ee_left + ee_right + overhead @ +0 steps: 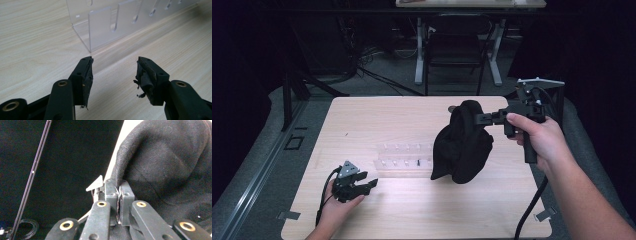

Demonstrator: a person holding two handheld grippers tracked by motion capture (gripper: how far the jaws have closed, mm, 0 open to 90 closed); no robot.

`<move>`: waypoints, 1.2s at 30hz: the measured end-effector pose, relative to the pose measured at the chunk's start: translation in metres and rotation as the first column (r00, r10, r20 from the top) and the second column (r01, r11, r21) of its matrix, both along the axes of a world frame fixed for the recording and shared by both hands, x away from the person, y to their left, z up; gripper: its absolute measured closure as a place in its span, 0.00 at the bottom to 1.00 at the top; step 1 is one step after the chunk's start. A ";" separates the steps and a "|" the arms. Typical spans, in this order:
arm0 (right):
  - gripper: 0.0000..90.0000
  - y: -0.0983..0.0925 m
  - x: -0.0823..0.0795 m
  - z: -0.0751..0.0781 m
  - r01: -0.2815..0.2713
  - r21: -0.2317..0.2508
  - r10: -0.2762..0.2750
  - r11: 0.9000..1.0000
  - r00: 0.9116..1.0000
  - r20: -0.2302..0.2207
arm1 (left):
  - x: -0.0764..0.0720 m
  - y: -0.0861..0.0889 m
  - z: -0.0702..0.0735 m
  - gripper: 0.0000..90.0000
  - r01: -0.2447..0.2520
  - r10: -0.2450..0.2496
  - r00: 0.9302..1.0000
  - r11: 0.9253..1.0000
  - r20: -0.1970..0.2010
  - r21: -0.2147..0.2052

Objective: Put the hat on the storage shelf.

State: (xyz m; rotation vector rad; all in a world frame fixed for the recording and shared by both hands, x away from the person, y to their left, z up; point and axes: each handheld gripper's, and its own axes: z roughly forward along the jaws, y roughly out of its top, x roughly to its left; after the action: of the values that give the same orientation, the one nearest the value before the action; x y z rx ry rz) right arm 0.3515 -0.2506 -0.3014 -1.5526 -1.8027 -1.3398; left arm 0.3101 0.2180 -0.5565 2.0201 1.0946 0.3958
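High view: one black, soft, crumpled cloth (462, 142) hangs above the pale wood table (412, 210), pinched by right gripper (482, 119); one clear acrylic rack (404, 161) w/ slots.
Left gripper view: left gripper (113, 75) jaws apart, empty, near rack (100, 30).
Right gripper view: right gripper (119, 195) jaws clenched on woven cloth (170, 165).

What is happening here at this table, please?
A person works with a gripper in each hand. The right gripper is shut on a black cloth and holds it up, so that it hangs above the wooden table. The left gripper rests low near the table, open, and holds nothing. It points toward a clear plastic rack that stands on the table beside the cloth.
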 end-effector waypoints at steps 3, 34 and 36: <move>0.98 0.003 0.005 0.000 0.006 0.005 -0.006 1.000 1.000 0.005 | 0.000 0.000 0.000 0.52 -0.009 0.009 1.000 1.000 0.004 0.002; 0.98 0.047 0.045 -0.003 -0.010 -0.014 0.010 1.000 1.000 0.019 | 0.001 0.001 0.001 0.52 0.010 -0.010 1.000 1.000 -0.003 -0.001; 0.98 0.048 0.046 -0.004 -0.011 -0.013 0.011 1.000 1.000 0.019 | 0.001 0.001 0.001 0.52 0.011 -0.011 1.000 1.000 -0.002 -0.001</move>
State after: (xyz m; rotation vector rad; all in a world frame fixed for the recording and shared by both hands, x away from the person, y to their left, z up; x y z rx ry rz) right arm 0.3976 -0.2024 -0.3051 -1.5396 -1.8323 -1.3451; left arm 0.3106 0.2186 -0.5551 2.0250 1.0842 0.3876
